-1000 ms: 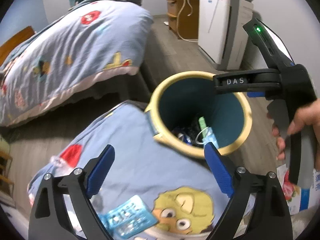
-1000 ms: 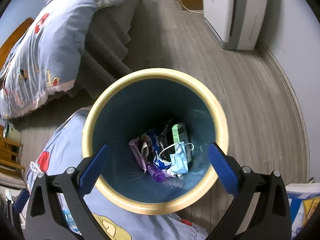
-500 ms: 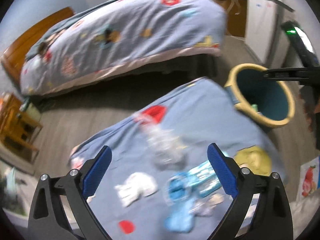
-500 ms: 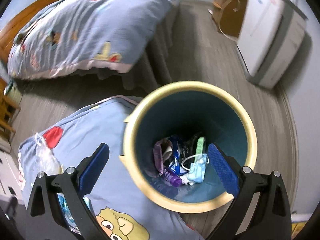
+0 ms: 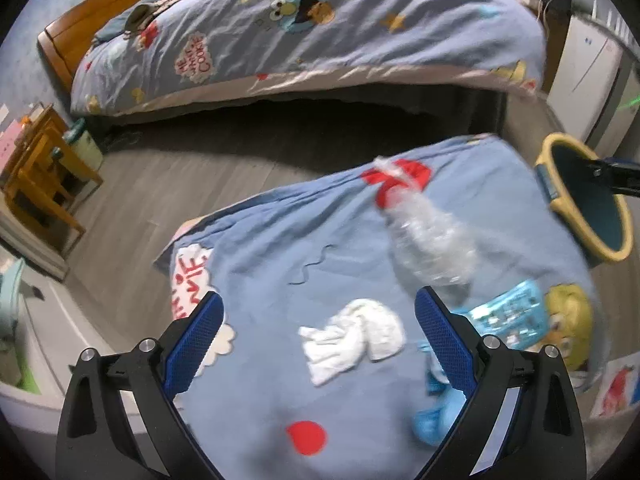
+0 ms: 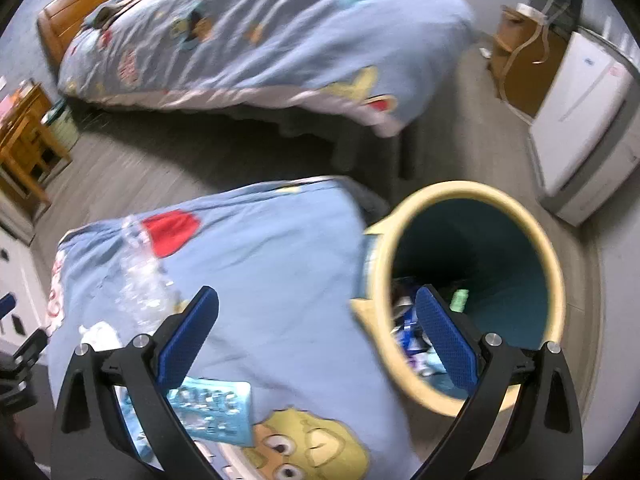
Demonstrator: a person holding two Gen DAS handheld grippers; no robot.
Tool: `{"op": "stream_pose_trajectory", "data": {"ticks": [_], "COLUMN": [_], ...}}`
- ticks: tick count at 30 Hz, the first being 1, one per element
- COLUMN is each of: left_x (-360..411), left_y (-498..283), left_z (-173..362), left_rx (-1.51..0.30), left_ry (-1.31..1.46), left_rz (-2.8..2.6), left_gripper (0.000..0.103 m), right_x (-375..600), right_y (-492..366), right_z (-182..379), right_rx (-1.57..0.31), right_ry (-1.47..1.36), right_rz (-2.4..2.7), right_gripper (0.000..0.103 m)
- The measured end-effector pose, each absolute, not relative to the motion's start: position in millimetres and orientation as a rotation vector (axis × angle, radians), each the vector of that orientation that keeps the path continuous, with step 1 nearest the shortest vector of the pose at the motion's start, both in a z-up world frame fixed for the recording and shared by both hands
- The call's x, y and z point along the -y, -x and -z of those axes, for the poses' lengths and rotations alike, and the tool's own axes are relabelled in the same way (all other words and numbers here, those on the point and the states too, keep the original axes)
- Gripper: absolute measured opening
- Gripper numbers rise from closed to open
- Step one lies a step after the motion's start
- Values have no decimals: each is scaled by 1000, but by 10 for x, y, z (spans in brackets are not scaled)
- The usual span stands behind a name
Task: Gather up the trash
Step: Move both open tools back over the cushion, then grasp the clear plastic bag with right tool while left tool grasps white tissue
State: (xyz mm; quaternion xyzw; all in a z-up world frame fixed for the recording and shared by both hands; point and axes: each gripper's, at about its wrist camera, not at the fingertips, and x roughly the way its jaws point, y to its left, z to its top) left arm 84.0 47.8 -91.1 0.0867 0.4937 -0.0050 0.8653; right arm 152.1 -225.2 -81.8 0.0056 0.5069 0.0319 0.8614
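Observation:
My left gripper (image 5: 318, 328) is open and empty above a blue cartoon cloth (image 5: 280, 264). On the cloth lie a crumpled white tissue (image 5: 354, 334), a crushed clear plastic bottle (image 5: 430, 240), a light blue blister pack (image 5: 508, 314) and a blue scrap (image 5: 436, 412). The yellow-rimmed teal bin (image 5: 580, 200) stands at the cloth's right edge. My right gripper (image 6: 316, 328) is open and empty over the cloth beside the bin (image 6: 472, 296), which holds several pieces of trash. The bottle (image 6: 140, 280), tissue (image 6: 98, 334) and blister pack (image 6: 216, 408) also show in the right wrist view.
A bed with a matching blue duvet (image 5: 320, 28) lies beyond a strip of grey wood floor (image 5: 160, 184). A small wooden table (image 5: 36, 168) stands at the left. A white appliance (image 6: 580, 112) and a brown cabinet (image 6: 524, 68) stand by the right wall.
My left gripper has swung left from the bin to over the cloth with the tissue. My right gripper has drawn back and left from above the bin to the cloth's edge.

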Motion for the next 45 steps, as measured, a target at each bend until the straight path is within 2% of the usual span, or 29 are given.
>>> {"op": "stream_pose_trajectory", "data": {"ticks": [7, 15, 18, 23, 25, 26, 27, 29, 33, 36, 40, 42, 45], "left_x": [-544, -559, -610, -657, -637, -628, -622, -616, -587, -530, -449, -428, -431], "left_y": [-925, -902, -902, -899, -893, -886, -886, -879, -888, -894, -894, -897, -921], "left_z": [1329, 1498, 1518, 1536, 1546, 1556, 1567, 1580, 1601, 1630, 1697, 1732, 1791], "left_rx": [-1131, -1178, -1185, -1191, -1191, -1193, -1194, -1196, -1210, -1231, -1272, -1291, -1322], "left_ry": [-177, -181, -167, -168, -182, -187, -189, -190, -175, -196, -211, -214, -198], "left_rz": [30, 72, 71, 72, 77, 82, 87, 96, 119, 132, 162, 166, 170], "left_gripper": [95, 95, 95, 94, 94, 94, 93, 92, 77, 59, 38, 32, 16], "right_x": [1727, 1250, 1149, 1054, 1009, 992, 981, 975, 1013, 1048, 1091, 1119, 1128], "right_y": [-1517, -1541, -1580, -1629, -1644, -1653, -1654, -1652, -1643, -1646, -1648, -1644, -1639], "right_z": [1002, 1241, 1323, 1466, 1527, 1548, 1566, 1596, 1591, 1567, 1542, 1516, 1473], "right_rx": [-1054, -1080, -1094, -1160, -1194, -1207, -1217, -1235, -1243, -1241, -1237, -1233, -1218], "right_ry": [69, 141, 151, 61, 12, -4, -13, -23, -30, -34, -27, -32, -32], "right_rz": [-155, -266, -287, -358, -395, -410, -418, -427, -428, -432, -433, -436, -432], "right_gripper": [97, 97, 94, 74, 57, 52, 42, 36, 22, 16, 13, 13, 13]}}
